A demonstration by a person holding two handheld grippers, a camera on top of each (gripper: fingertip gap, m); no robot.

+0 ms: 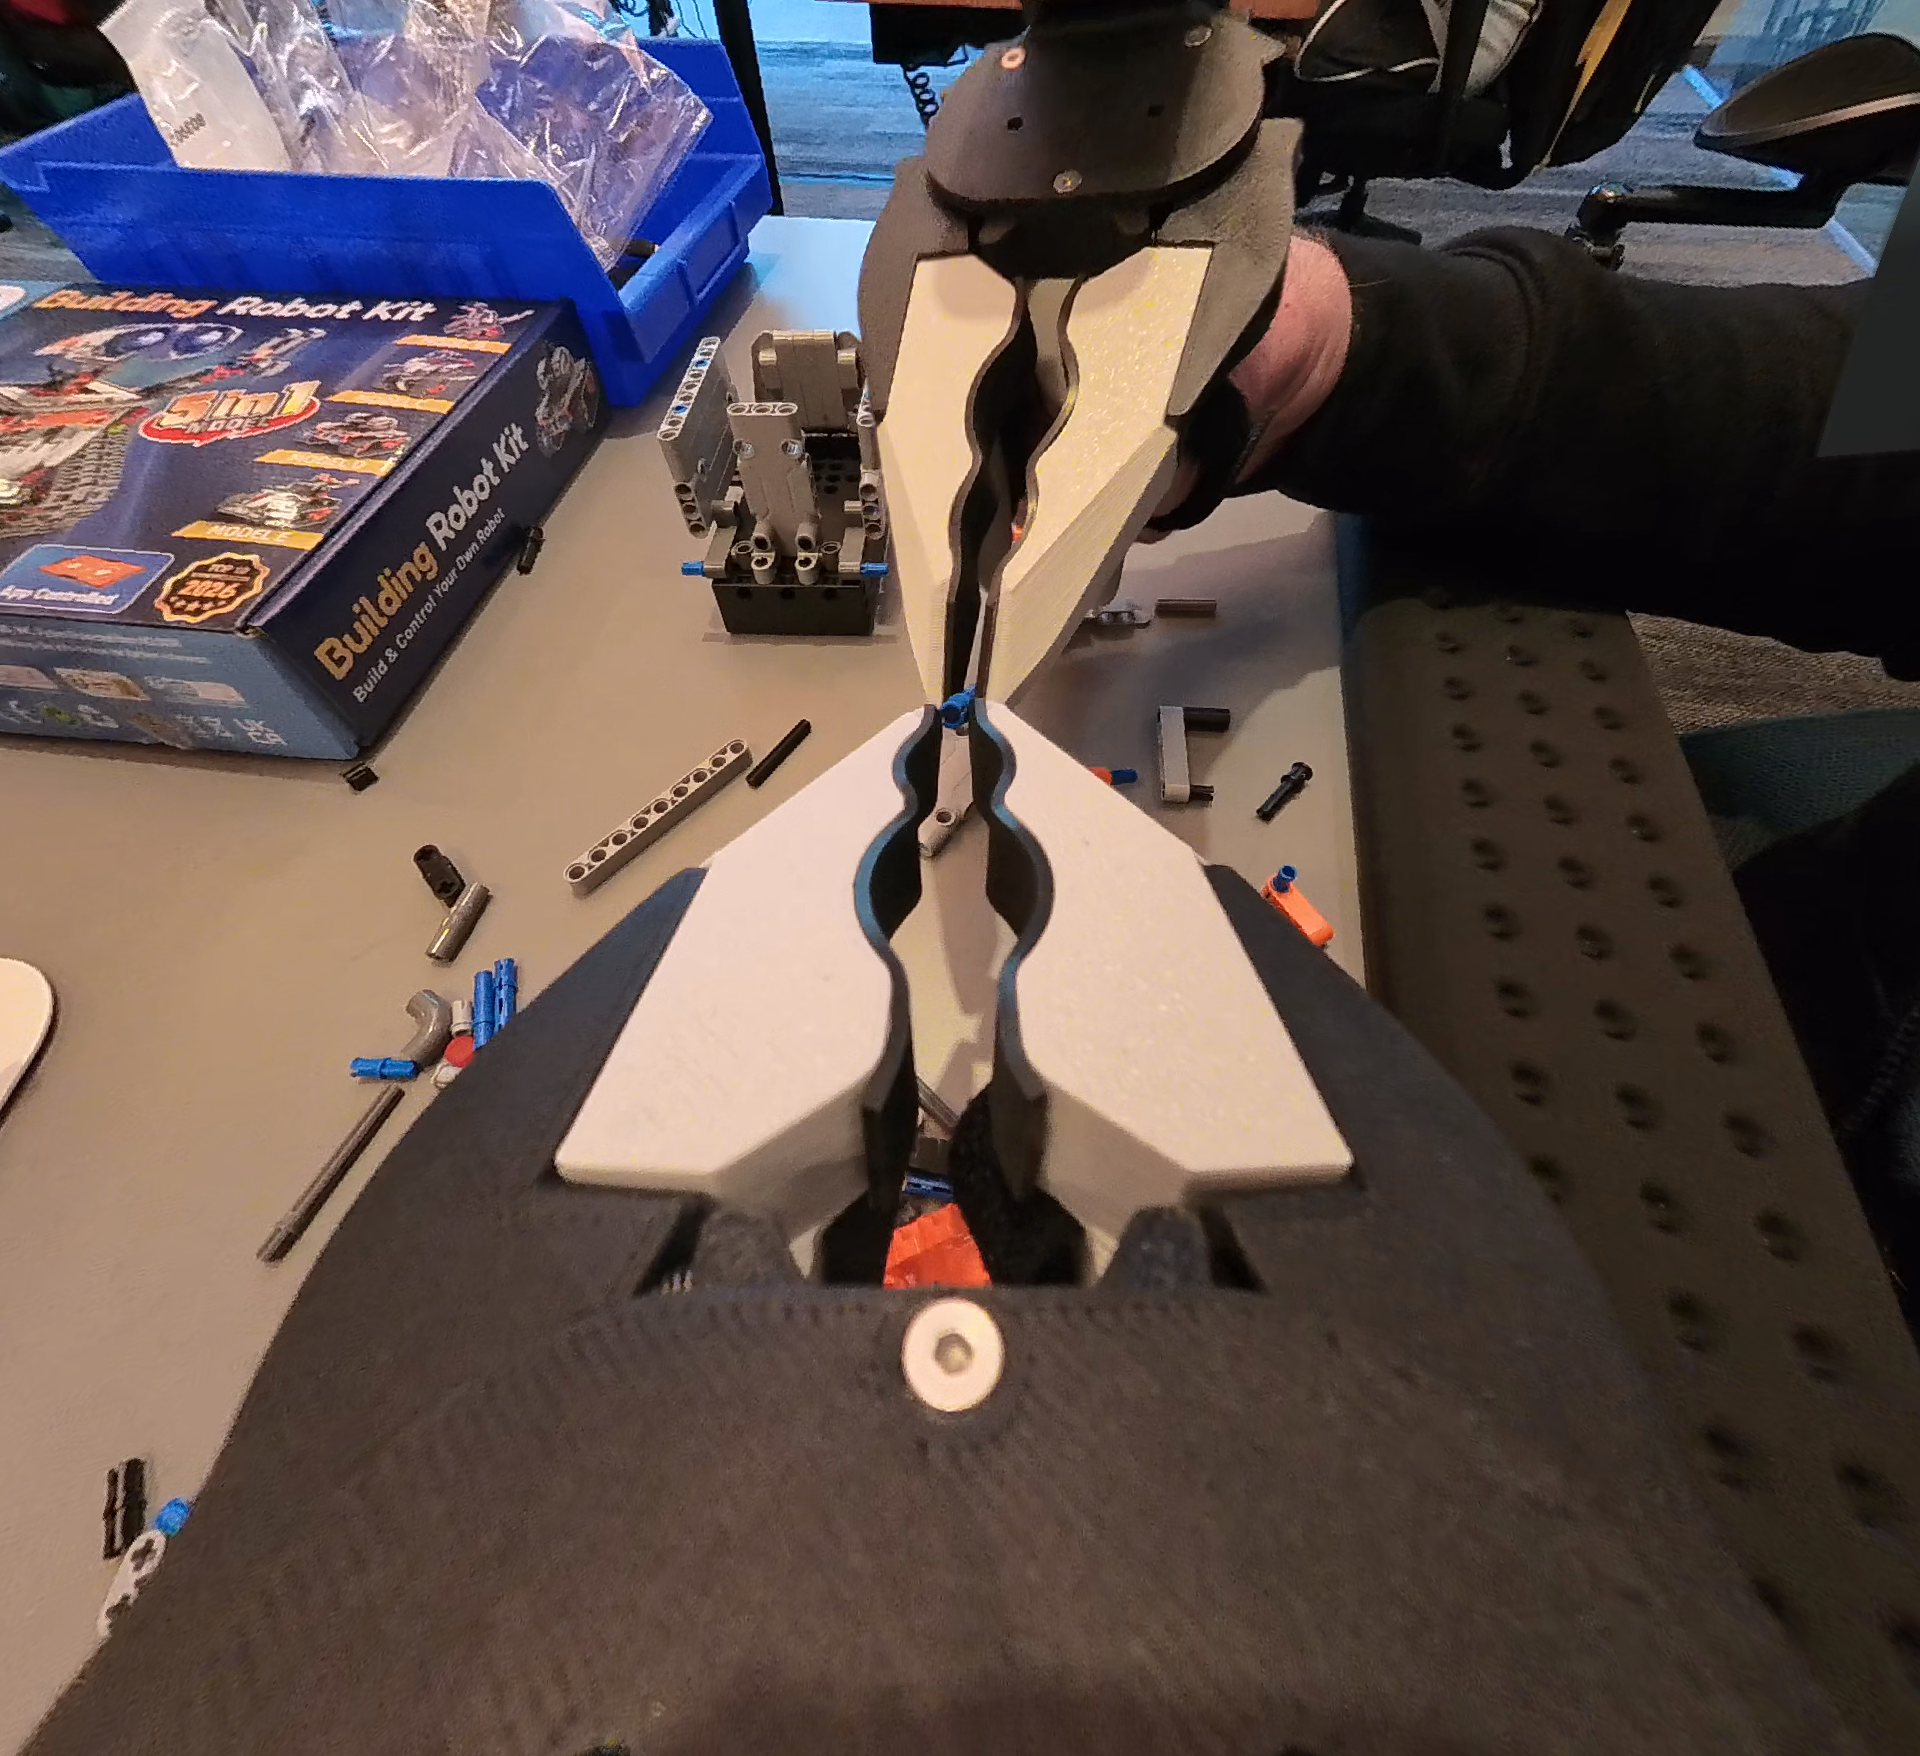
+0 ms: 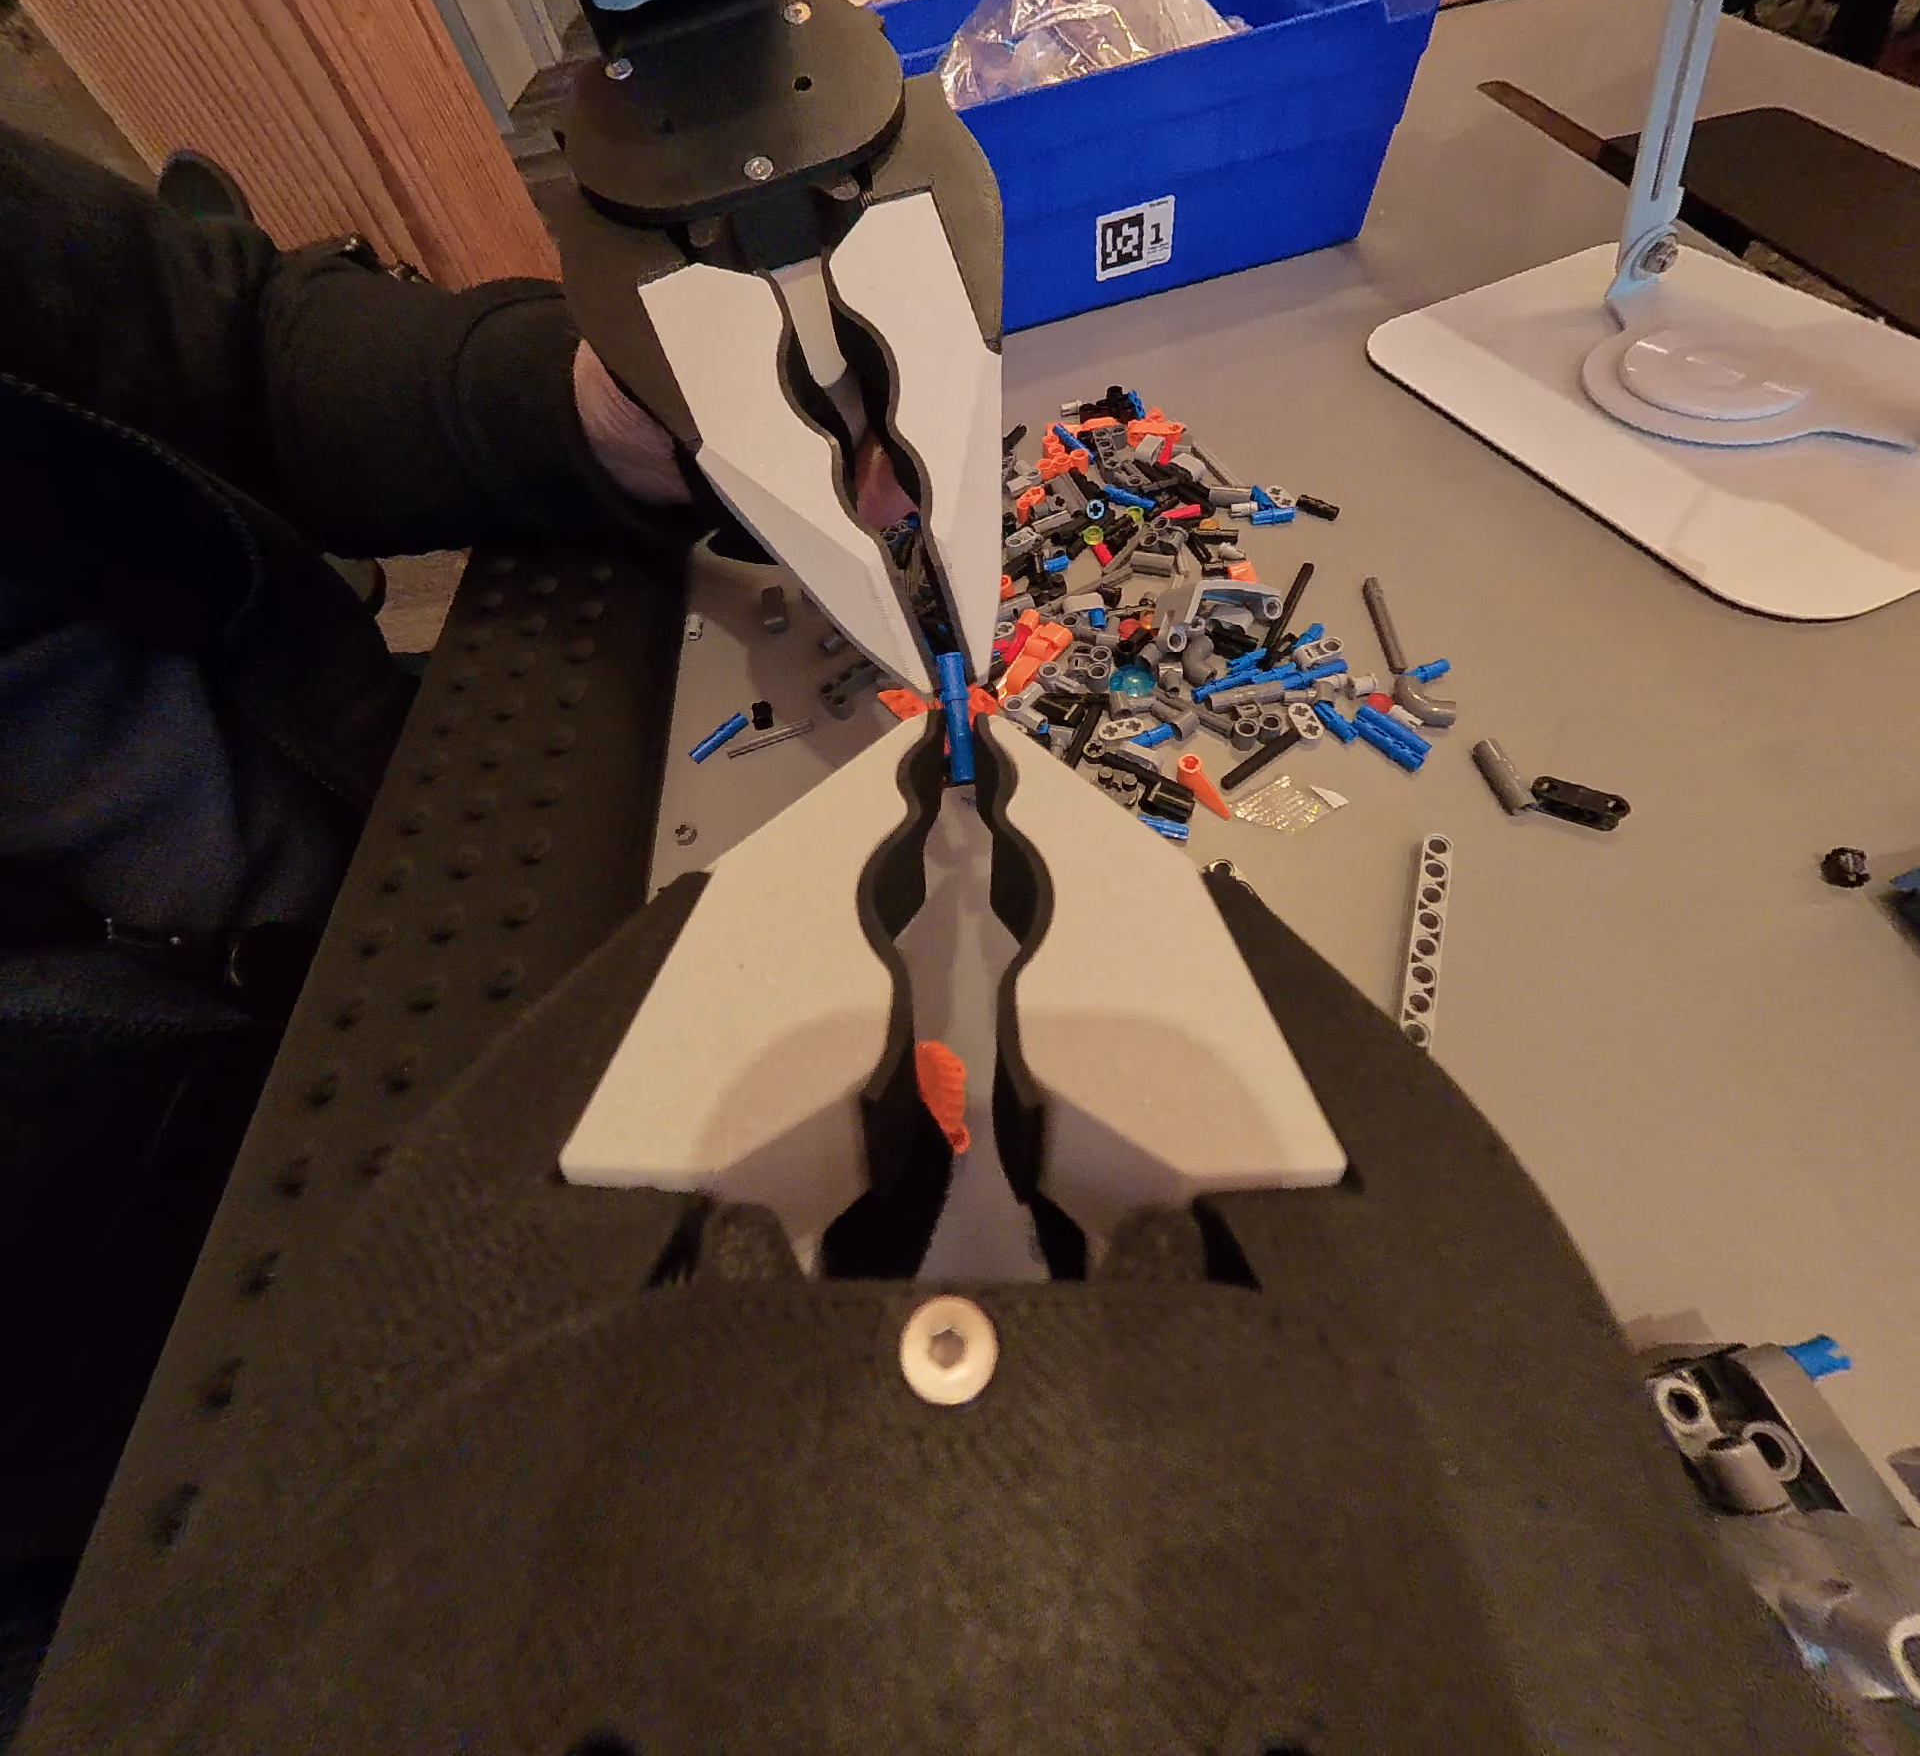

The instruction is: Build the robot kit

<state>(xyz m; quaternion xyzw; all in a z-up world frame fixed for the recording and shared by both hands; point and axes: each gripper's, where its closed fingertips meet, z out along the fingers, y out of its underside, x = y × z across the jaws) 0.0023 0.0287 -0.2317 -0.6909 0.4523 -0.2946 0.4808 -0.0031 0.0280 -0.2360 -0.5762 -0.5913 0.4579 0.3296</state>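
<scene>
My left gripper and my right gripper meet tip to tip above the grey table. A small blue pin stands between them, and both pairs of fingertips are closed on it. In the left wrist view only the pin's end shows, at the meeting point, with the right gripper coming down from above. In the right wrist view the left gripper comes down from the upper left. A hand in a dark sleeve holds each gripper.
A part-built grey and black model stands behind the grippers, beside a kit box and a blue bin of plastic bags. A pile of loose parts, a long grey beam and a white stand base lie nearby. A black perforated mat lines the table edge. The grippers are tip to tip, or close to it. Both grippers' tips are roughly 35 cm from the white stand base.
</scene>
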